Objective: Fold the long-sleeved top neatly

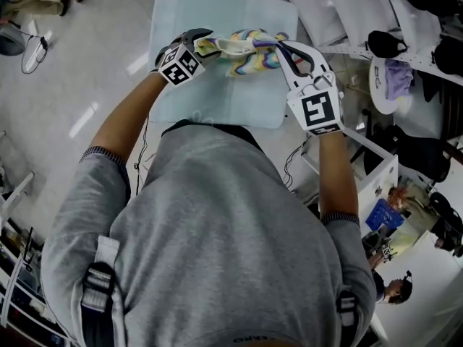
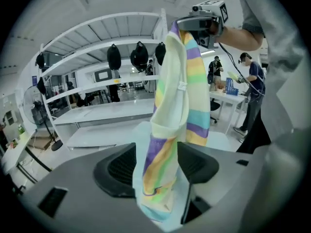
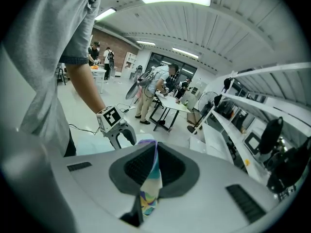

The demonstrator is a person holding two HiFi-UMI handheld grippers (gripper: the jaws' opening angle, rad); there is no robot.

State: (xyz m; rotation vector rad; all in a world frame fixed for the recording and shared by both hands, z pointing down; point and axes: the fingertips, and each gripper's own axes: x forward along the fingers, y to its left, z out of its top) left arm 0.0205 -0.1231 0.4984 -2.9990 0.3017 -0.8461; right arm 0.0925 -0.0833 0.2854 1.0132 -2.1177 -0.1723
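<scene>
Right claw (image 3: 154,152) pinches the soft, light top (image 2: 177,81); left claw (image 2: 156,157) gapes loosely around it.
Limp cloth slumps: grip hems or shoulders.

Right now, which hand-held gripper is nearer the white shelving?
Right. The right hand-held gripper holds the end of the striped top toward the white shelving; the left hand-held gripper is at its other end.
</scene>
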